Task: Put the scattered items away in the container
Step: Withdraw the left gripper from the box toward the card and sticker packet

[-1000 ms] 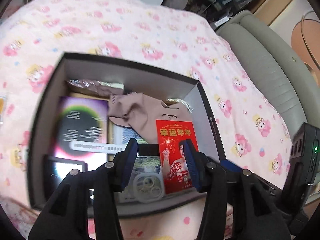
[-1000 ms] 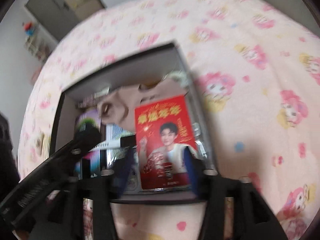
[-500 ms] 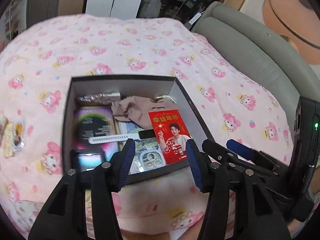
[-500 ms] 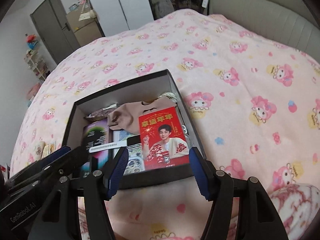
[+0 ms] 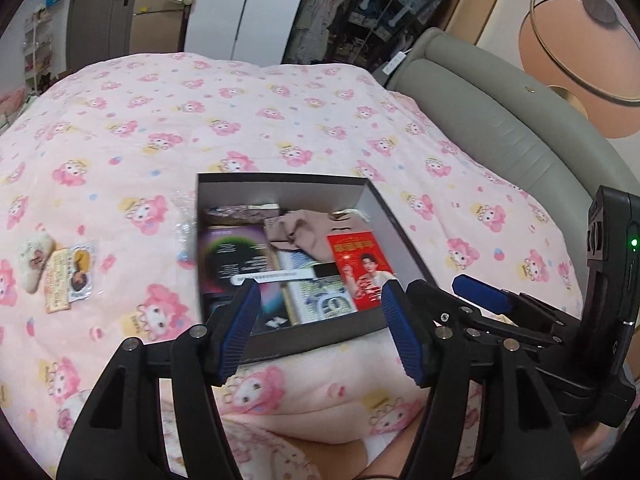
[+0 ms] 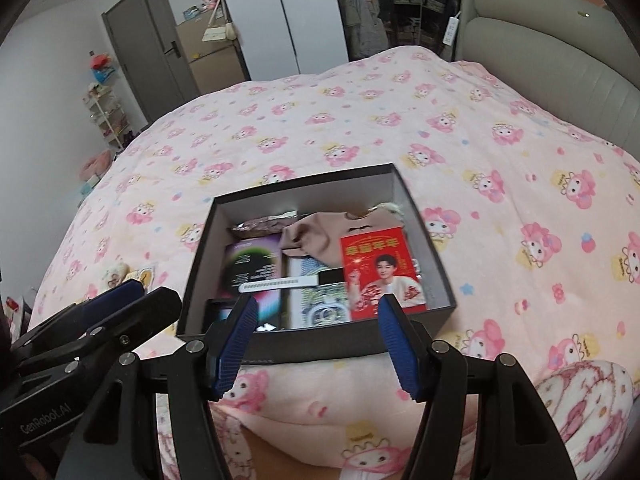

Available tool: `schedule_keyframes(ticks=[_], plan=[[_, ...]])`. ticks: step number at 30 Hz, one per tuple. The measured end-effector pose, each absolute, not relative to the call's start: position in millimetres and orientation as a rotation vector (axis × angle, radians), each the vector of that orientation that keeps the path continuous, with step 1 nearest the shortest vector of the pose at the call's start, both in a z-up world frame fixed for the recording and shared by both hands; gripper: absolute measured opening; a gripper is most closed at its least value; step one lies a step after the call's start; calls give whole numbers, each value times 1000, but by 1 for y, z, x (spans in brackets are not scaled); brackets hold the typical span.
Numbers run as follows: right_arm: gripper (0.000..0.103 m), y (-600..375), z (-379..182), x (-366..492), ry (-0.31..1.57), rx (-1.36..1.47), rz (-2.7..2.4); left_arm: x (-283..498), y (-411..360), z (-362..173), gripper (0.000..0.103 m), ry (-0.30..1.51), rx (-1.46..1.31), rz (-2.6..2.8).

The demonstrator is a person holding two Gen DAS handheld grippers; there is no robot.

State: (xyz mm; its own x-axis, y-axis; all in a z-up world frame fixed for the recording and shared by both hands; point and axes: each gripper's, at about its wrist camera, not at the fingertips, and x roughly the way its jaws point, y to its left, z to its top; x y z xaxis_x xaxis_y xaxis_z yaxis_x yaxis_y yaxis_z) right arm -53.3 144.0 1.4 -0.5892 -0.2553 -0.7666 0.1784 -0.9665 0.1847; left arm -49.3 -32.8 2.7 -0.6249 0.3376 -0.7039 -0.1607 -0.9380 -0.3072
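A black box point(image 5: 376, 200) point(image 6: 424, 216) sits on the pink bed cover and holds a red photo card point(image 5: 362, 272) point(image 6: 380, 272), a beige cloth point(image 5: 308, 232), a dark round-print card point(image 5: 234, 258) and other small items. My left gripper point(image 5: 320, 332) hangs above the box's near wall, its jaws opening with nothing between them. Beside it my right gripper point(image 6: 316, 340) stands open and empty over the same wall. Left of the box lie a fluffy white toy point(image 5: 36, 260), a yellow sticker pack point(image 5: 70, 276) and a clear wrapper point(image 5: 184, 216).
A grey padded headboard point(image 5: 500, 120) bounds the bed on the right. Wardrobes, a door point(image 6: 148, 52) and a small shelf point(image 6: 106, 116) stand beyond the far edge. The right gripper's body point(image 5: 600, 300) shows at the right of the left wrist view.
Both grippers have pulled back and up from inside the box. The red card lies in the box, free of any jaw. The left jaws stand wider than before.
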Motion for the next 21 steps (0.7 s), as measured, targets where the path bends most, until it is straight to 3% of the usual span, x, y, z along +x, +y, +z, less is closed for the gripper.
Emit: schedule_keyframes(ticks=[13,21], plan=[[59,84,5,-38,-84,1242,-2528,-25,-93,3,64,-370,-1172,2662],[59,36,3,-33,41,1242,-2475,-13,-138,-7,65,-440,-1198,2704]])
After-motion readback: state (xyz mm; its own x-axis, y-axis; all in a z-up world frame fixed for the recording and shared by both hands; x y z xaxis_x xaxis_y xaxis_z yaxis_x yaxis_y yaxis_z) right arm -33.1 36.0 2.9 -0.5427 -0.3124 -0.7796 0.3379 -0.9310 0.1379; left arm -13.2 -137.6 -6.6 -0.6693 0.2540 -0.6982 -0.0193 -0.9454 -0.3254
